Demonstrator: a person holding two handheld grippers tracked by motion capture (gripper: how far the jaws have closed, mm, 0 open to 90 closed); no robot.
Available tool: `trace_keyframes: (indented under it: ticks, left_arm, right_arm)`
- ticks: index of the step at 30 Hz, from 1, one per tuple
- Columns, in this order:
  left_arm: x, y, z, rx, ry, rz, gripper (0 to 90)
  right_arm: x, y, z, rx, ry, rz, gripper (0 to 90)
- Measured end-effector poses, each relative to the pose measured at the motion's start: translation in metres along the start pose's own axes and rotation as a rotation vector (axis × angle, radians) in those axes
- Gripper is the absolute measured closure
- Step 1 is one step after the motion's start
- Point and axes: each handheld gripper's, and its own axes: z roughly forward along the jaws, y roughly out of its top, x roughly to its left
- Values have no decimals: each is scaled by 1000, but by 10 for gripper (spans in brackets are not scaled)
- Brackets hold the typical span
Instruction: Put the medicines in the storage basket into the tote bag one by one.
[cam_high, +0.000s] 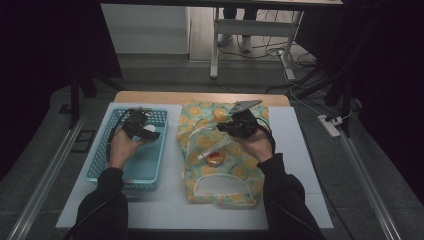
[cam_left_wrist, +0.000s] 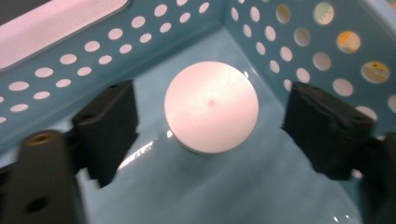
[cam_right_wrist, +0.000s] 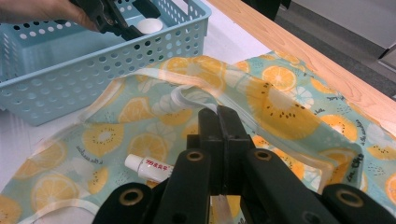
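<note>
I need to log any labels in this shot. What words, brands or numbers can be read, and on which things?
"999", then red characters too small to read: on the white tube lying on the fruit-print bag.
Small dark script printed on the bag's fabric: too blurred to read.
White disc in the blue basket: no text.

tube (cam_right_wrist: 150, 168): lower end hidden behind the shut jaws
basket (cam_left_wrist: 70, 70): rim cut off beyond both jaws

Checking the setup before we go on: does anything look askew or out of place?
Nothing damaged or spilled. The fruit-print pouch lies rumpled, its zip edge lifted by the shut right gripper. A tube lies on it.
</note>
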Motion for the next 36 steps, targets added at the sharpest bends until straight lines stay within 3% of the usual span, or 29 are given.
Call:
trace_keyframes:
  ticks: [7, 15, 26, 36]
  left_arm:
    - [3, -1, -2, -14, -37, -14, 369]
    - [4, -2, -3, -18, -43, -22, 489]
    - [3, -2, -5, -11, -28, -39, 503]
    - [0, -3, -18, -42, -47, -49, 504]
  right_arm:
    - [0, 0, 0, 0, 2, -1, 900]
    - [0, 0, 0, 1, 2, -2, 900]
    - [0, 0, 0, 0, 0, -1, 900]
    - [-1, 0, 0, -3, 1, 1, 900]
